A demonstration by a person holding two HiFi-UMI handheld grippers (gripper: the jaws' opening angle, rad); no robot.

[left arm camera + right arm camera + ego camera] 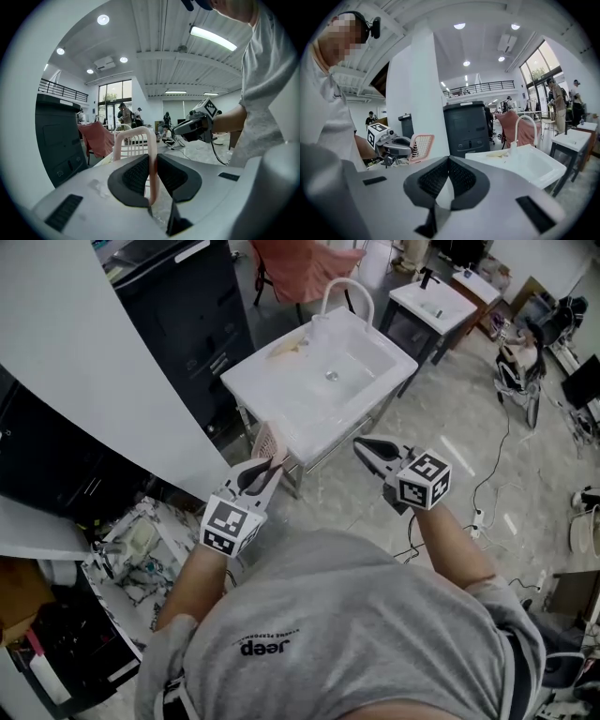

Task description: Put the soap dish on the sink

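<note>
While the person is holding two grippers out front, the left gripper (265,472) is pinching one pink slotted soap dish (270,441) by its rim, carrying it upright in the air just before the near sink (267,395). The right gripper (367,450) is riding with its jaws pressed together, empty. Beyond, one curved faucet (347,280) is arching over that basin, and a second sink (464,304) is standing farther back.

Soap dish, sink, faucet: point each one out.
soap dish (136,130), left gripper view, top of the pink rim.
sink (267,409), head view, near flat rim.
faucet (347,280), head view, top of the arch.
</note>
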